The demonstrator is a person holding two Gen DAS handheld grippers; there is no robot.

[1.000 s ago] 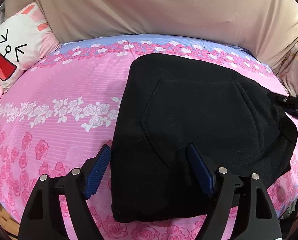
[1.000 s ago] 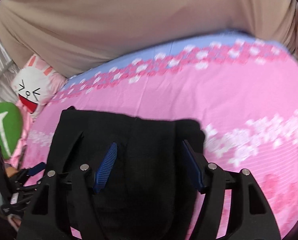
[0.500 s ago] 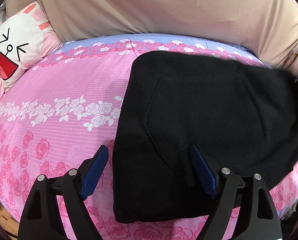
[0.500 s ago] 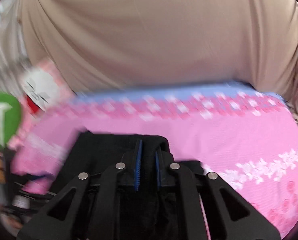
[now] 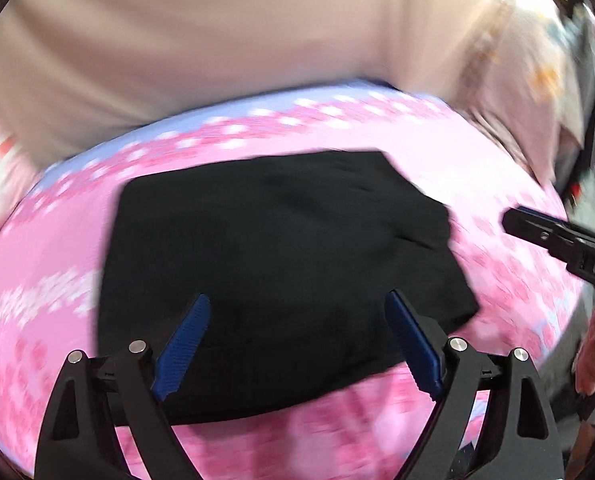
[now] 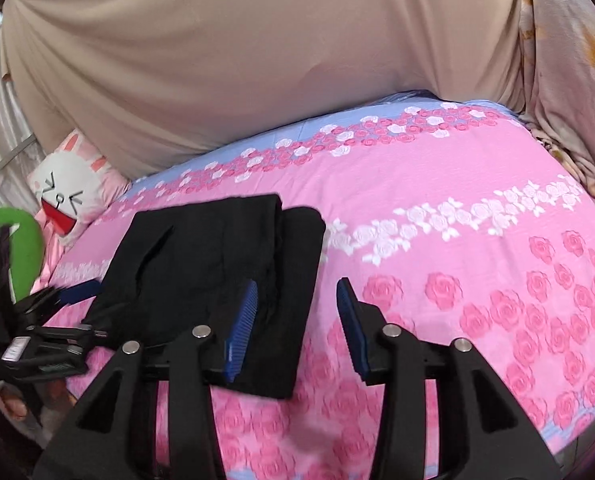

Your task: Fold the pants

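The black pants (image 5: pixel 273 256) lie folded into a compact block on the pink rose-print bed (image 5: pixel 509 280). They also show in the right wrist view (image 6: pixel 217 276), left of centre. My left gripper (image 5: pixel 297 344) is open and empty, its blue pads above the near edge of the pants. My right gripper (image 6: pixel 297 328) is open and empty, over the right edge of the pants and the bare sheet. The right gripper shows at the right edge of the left wrist view (image 5: pixel 561 240), clear of the pants. The left gripper shows at the left of the right wrist view (image 6: pixel 41 332).
A beige cloth (image 6: pixel 257 60) hangs behind the bed. A white rabbit-face pillow (image 6: pixel 65 196) and a green cushion (image 6: pixel 21 248) lie at the bed's left end. A patterned curtain (image 6: pixel 569 60) hangs at the right. The pink sheet (image 6: pixel 477 264) stretches right of the pants.
My right gripper was shut on a flap of the pants; it has laid it over, opened and drawn back right. The pants are now a smaller folded block. The left view has swung.
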